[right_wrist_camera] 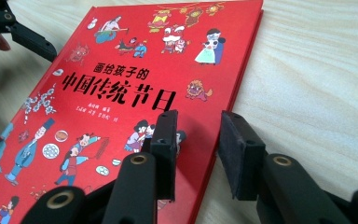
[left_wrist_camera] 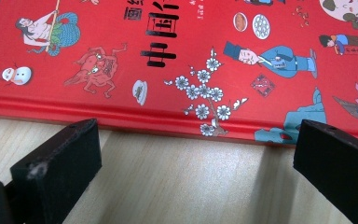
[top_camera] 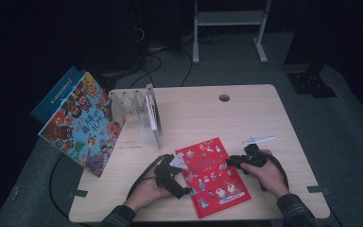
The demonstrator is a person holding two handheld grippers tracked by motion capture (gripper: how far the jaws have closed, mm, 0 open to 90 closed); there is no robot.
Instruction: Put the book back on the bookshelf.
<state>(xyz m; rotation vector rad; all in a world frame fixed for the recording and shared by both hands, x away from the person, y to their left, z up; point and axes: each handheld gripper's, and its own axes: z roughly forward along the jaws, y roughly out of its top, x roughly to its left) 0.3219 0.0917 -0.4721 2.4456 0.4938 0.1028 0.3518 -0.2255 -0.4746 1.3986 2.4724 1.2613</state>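
Right gripper low in frame, jaws slightly parted, straddling the fore edge of the red picture book, flat at lower centre of the table. Left gripper spread wide at the spine. Probably stiff, slick, moderately heavy; best pinched at an edge.

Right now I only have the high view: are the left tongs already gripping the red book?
Observer: No. The left tongs are wide open, facing the spine of the book, with bare table between the jaws.
Operator: And the right tongs?
Observer: The right tongs are open too, straddling the edge opposite the spine: one jaw over the cover, the other over the table.
Operator: Is the book lifted at all?
Observer: The left gripper view shows its spine edge lying flat on the table.
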